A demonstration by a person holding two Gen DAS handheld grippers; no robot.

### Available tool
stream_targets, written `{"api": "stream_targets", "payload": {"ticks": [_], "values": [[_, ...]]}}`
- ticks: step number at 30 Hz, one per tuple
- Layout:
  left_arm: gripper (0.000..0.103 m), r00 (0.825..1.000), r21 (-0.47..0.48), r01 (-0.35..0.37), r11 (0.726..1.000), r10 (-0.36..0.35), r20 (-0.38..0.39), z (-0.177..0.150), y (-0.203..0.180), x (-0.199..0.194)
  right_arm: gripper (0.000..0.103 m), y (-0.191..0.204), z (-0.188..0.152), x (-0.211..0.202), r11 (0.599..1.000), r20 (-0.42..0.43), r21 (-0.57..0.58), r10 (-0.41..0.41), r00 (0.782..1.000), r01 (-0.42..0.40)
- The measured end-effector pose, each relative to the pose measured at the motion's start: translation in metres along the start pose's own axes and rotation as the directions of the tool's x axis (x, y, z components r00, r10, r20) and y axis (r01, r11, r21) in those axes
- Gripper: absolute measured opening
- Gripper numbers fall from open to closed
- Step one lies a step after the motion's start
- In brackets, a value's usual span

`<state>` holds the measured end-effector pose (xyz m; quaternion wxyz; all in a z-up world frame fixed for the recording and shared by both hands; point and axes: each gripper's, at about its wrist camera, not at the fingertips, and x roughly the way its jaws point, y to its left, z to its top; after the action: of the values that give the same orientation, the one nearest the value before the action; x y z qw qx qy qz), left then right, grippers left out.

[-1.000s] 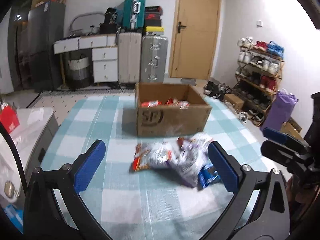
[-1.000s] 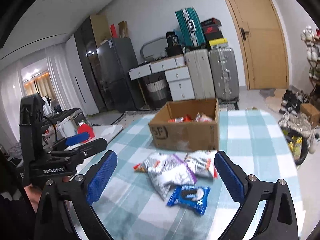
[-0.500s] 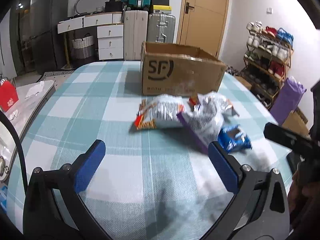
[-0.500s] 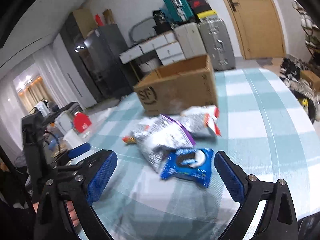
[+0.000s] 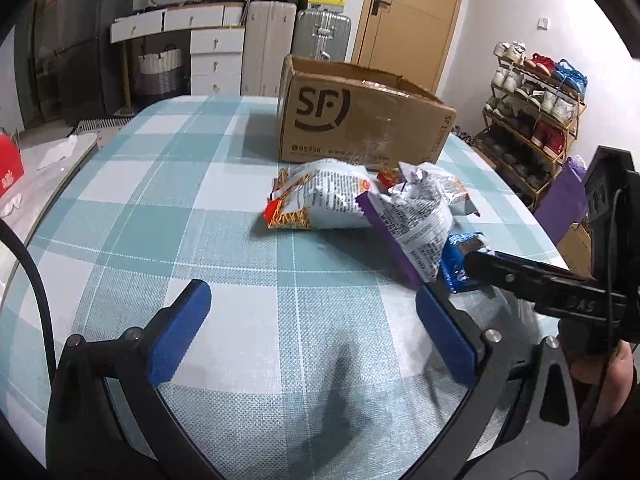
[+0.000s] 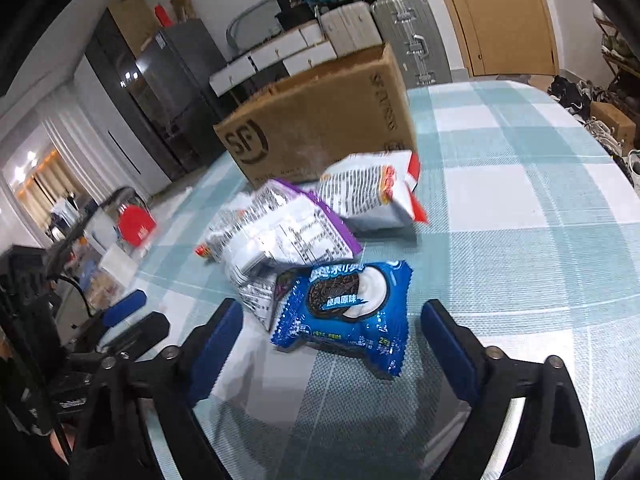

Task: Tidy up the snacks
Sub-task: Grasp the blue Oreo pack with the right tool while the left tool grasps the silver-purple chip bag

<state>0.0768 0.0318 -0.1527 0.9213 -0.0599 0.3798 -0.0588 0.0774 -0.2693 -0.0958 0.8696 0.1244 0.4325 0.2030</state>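
A blue cookie pack [image 6: 348, 312] lies on the checked tablecloth [image 6: 520, 240], just ahead of my open, empty right gripper [image 6: 332, 340]. Behind it lie a purple-edged silver bag [image 6: 280, 236] and a red-trimmed silver bag [image 6: 372, 196]. The brown SF cardboard box [image 6: 320, 128] stands behind them. In the left wrist view my open, empty left gripper [image 5: 308, 328] hangs low over bare cloth, short of an orange-trimmed bag [image 5: 320, 200], the purple-edged bag [image 5: 412, 224] and the blue pack [image 5: 460, 256]. The right gripper's finger [image 5: 520, 276] reaches that pack from the right.
The box [image 5: 360, 120] sits at the table's far side. A side counter with a red box [image 5: 8, 172] lies left of the table. Suitcases [image 5: 296, 28], drawers and a door stand behind. A shoe rack [image 5: 536, 104] stands to the right.
Both grippers have come down and forward toward the snack pile. The right gripper has closed in on the blue cookie pack. The snacks have not moved.
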Motion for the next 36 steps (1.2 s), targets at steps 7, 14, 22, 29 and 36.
{"api": "stream_targets", "payload": {"ticks": [7, 14, 22, 29, 36], "values": [[0.102, 1.000, -0.033, 0.009, 0.999, -0.009, -0.021, 0.000, 0.007, 0.007, 0.082, 0.011, 0.005, 0.014, 0.993, -0.028, -0.049, -0.107, 0.994, 0.106], [0.102, 1.000, -0.050, 0.013, 0.999, -0.014, -0.021, -0.001, 0.010, 0.008, 0.071, 0.018, 0.004, 0.018, 0.985, -0.034, -0.085, -0.152, 0.988, 0.148], [0.102, 1.000, -0.064, 0.019, 0.998, -0.021, -0.023, -0.001, 0.012, 0.008, 0.051, 0.024, 0.002, 0.017, 0.972, -0.025, -0.124, -0.203, 0.979, 0.198], [0.102, 1.000, -0.064, 0.016, 0.998, -0.018, -0.024, -0.002, 0.011, 0.009, 0.044, 0.011, -0.002, 0.003, 0.986, -0.006, -0.071, -0.152, 0.988, 0.151], [0.102, 0.999, -0.060, 0.014, 0.998, -0.016, -0.035, -0.002, 0.010, 0.012, 0.044, -0.008, -0.010, -0.015, 0.997, 0.012, 0.001, -0.083, 0.996, 0.083]]}}
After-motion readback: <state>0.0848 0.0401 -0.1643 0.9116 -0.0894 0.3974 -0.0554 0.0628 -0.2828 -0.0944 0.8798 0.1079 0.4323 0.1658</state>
